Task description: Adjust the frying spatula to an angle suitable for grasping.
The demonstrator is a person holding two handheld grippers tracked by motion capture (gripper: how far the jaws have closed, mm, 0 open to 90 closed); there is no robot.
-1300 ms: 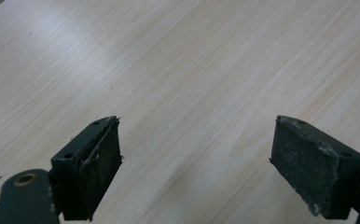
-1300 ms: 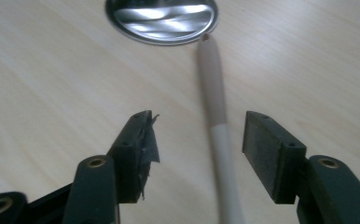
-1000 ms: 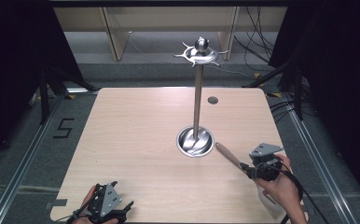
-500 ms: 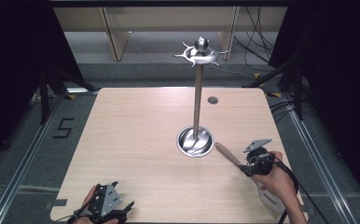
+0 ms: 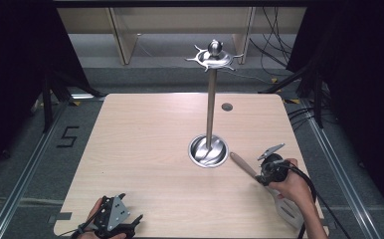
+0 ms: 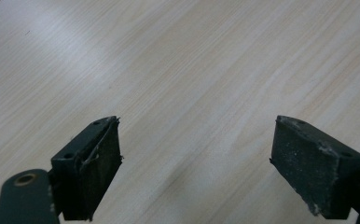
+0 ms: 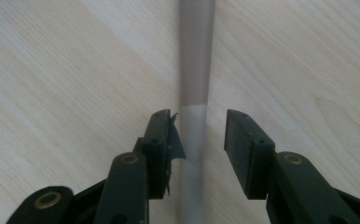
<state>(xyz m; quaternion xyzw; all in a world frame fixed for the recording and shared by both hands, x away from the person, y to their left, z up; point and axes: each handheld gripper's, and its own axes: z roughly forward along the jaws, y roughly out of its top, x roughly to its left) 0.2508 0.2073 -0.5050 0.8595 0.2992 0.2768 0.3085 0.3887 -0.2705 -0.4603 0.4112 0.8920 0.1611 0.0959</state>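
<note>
A spatula lies on the table at the right, its brown wooden handle (image 5: 241, 164) pointing at the stand and its white blade (image 5: 289, 211) near the table's front edge. My right gripper (image 5: 268, 172) sits over it, open. In the right gripper view the jaws (image 7: 199, 116) straddle the utensil (image 7: 196, 46) where brown meets pale grey, with the left jaw close against it and a gap on the right. A tall metal stand (image 5: 210, 99) with a hooked crown rises from a round base (image 5: 208, 150). My left gripper (image 5: 115, 219) rests open at the front left, with bare wood between its jaws (image 6: 197, 135).
A small dark round hole (image 5: 227, 106) sits in the tabletop behind the stand. The wooden table (image 5: 145, 139) has a notched front left corner. Cables and dark frames stand on the floor to the right and left.
My right gripper has shifted slightly left and lower onto the spatula's shaft. The left gripper and the stand have stayed put.
</note>
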